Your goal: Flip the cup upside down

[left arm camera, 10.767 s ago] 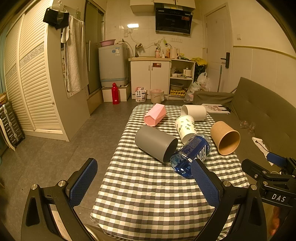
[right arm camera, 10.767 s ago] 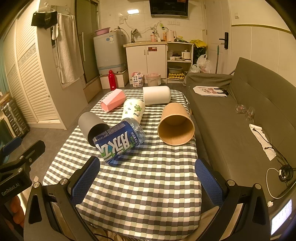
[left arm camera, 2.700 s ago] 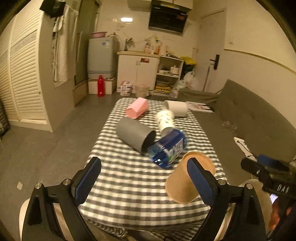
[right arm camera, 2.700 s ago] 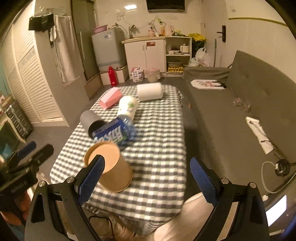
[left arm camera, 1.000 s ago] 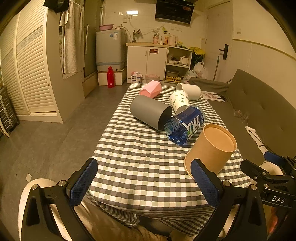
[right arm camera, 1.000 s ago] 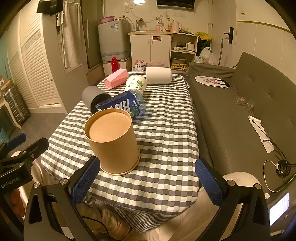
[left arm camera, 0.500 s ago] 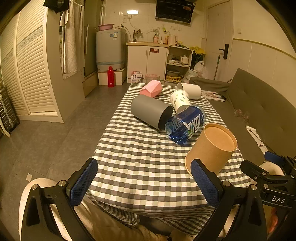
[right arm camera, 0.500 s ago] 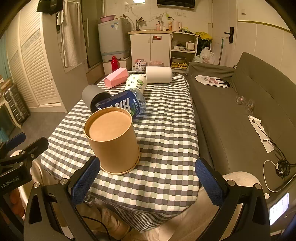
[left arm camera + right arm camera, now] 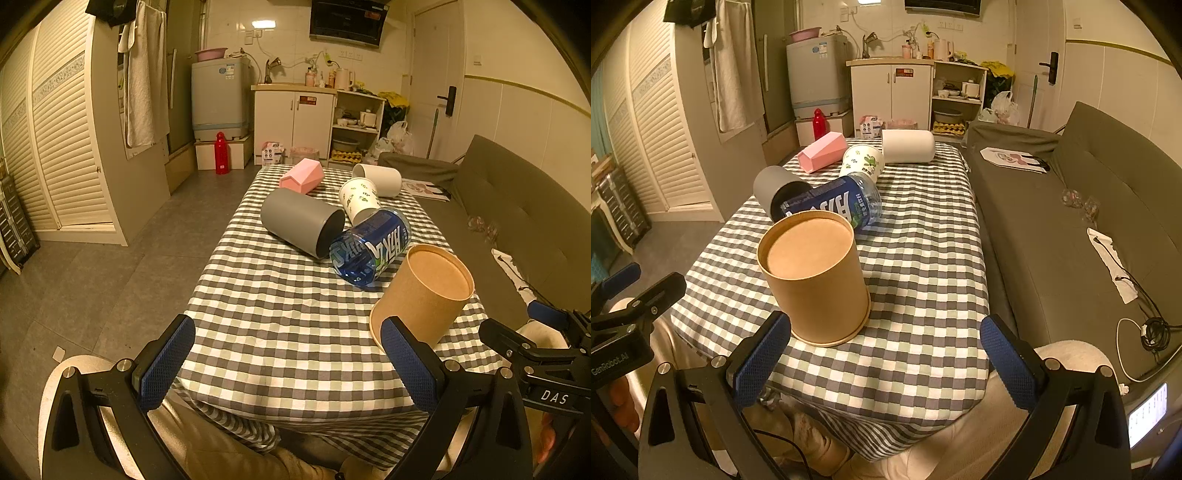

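Observation:
A brown paper cup (image 9: 424, 291) (image 9: 816, 273) stands upside down, flat base up, near the front edge of the checked table (image 9: 280, 314) (image 9: 923, 258). Behind it lie on their sides a blue bottle (image 9: 371, 245) (image 9: 831, 203), a grey cup (image 9: 301, 221) (image 9: 775, 188), a leaf-print paper cup (image 9: 358, 197) (image 9: 862, 160), a white cup (image 9: 378, 179) (image 9: 907, 146) and a pink cup (image 9: 301, 181) (image 9: 822, 151). My left gripper (image 9: 288, 362) is open and empty at the front edge, left of the brown cup. My right gripper (image 9: 886, 354) is open and empty, just in front of the brown cup.
A grey sofa (image 9: 1089, 206) runs along the table's right side, with a cable (image 9: 1145, 332) and papers on it. Open floor (image 9: 92, 266) lies to the left. My legs are under the table's front edge.
Over the earlier frames the brown cup went from lying at the right to standing upside down near the front edge. In the last second nothing has visibly moved.

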Available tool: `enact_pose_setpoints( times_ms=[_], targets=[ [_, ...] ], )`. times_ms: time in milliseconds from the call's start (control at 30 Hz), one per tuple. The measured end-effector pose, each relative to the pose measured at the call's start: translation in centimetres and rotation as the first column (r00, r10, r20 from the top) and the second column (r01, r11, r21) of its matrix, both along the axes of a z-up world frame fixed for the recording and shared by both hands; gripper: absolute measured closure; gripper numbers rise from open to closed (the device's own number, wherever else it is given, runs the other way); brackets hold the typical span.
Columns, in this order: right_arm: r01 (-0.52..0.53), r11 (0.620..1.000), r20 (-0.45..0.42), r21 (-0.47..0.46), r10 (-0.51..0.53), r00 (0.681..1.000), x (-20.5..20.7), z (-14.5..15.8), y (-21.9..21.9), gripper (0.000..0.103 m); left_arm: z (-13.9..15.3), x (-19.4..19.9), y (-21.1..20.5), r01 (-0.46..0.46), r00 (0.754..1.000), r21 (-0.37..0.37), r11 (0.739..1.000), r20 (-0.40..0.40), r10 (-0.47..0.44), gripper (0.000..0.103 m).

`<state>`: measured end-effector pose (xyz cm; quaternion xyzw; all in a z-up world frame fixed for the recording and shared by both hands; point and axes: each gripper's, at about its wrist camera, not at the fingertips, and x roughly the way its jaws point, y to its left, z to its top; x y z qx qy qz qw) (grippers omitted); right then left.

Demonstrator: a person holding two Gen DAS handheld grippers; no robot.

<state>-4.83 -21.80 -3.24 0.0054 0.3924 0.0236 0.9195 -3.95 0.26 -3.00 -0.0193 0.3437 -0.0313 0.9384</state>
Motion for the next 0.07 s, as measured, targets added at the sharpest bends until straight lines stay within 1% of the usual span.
enact_pose_setpoints(
  times_ms=[67],
  targets=[
    [0.000,1.000,-0.001,-0.001,0.000,1.000,0.03,-0.03,0.00,0.000,0.00,0.01,0.00,0.001,1.000,-0.001,1.000,-0.001,-0.001,0.000]
  ],
)
